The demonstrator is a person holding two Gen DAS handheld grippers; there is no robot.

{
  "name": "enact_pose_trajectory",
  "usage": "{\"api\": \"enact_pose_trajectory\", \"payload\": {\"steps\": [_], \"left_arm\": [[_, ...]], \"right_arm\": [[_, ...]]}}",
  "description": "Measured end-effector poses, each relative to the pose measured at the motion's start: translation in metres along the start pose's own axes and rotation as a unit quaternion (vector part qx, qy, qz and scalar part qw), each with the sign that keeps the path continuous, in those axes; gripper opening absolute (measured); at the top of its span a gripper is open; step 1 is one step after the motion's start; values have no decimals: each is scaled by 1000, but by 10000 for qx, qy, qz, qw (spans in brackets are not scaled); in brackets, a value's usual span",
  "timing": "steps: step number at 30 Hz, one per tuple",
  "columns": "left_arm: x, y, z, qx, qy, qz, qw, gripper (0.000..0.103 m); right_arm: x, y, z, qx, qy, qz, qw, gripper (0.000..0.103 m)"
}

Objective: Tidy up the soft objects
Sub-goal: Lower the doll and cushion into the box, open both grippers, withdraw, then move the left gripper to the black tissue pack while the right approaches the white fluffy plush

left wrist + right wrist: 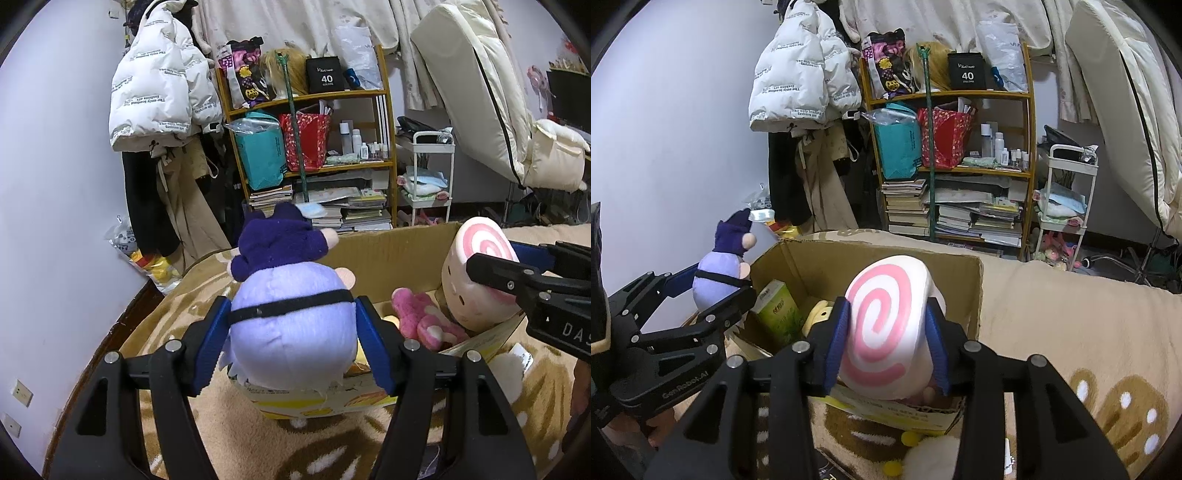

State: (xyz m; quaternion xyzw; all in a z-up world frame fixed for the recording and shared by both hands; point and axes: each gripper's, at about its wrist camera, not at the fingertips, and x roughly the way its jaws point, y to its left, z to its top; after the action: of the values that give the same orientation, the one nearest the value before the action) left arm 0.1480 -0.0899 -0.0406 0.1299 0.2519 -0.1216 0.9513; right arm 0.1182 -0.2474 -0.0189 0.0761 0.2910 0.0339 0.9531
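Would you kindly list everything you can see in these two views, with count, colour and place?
purple plush: 1, lilac body, dark purple head, black strap; between the left gripper's pads above the box's near edge.
swirl plush: 1, white with pink spiral; between the right gripper's pads over the box.
cardboard box: 1, brown, open; on the blanket.
pink plush: 1, pink; inside the box.
green packet: 1, green; inside the box, left side.
blanket: 1, beige and brown; under the box.
shelf: 1, wooden; against the back wall, holding bags, bottles, books.
puffer jacket: 1, white; hanging left of the shelf.
cart: 1, white; right of the shelf.
left gripper: 1, black, blue pads.
right gripper: 1, black, blue pads.
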Motion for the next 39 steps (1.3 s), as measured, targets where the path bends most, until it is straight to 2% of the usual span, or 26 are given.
{"api": "enact_pose_trajectory", "payload": {"steps": [3,7,10,14,17,23,31,39], "left_arm": [[0,-4,-2,64,2,-1,10000,78],[-2,-9,-3,220,-46,32,9997,80],[-3,-11,-4,252,2,38,9997,84],[-5,-10,-4,217,96,65,9997,85],[-12,-8,-4,128,106,100,9998,96],[-34,-6,-7,117,98,101,9998,97],[-65,-5,-14,-6,309,-110,9995,98],[-89,-8,-22,78,447,-70,9989,98]], "right_arm": [[2,-2,-3,19,46,-9,10000,48],[1,-4,-1,75,18,27,10000,54],[-3,-7,1,133,-46,6,9999,63],[-9,-11,3,266,-144,-47,9995,79],[-17,-13,5,363,-186,-53,9992,87],[-38,-12,3,383,-195,-166,9989,102],[-66,-4,-6,195,-99,-223,9995,103],[-91,4,-16,-1,-83,-409,9991,103]]}}
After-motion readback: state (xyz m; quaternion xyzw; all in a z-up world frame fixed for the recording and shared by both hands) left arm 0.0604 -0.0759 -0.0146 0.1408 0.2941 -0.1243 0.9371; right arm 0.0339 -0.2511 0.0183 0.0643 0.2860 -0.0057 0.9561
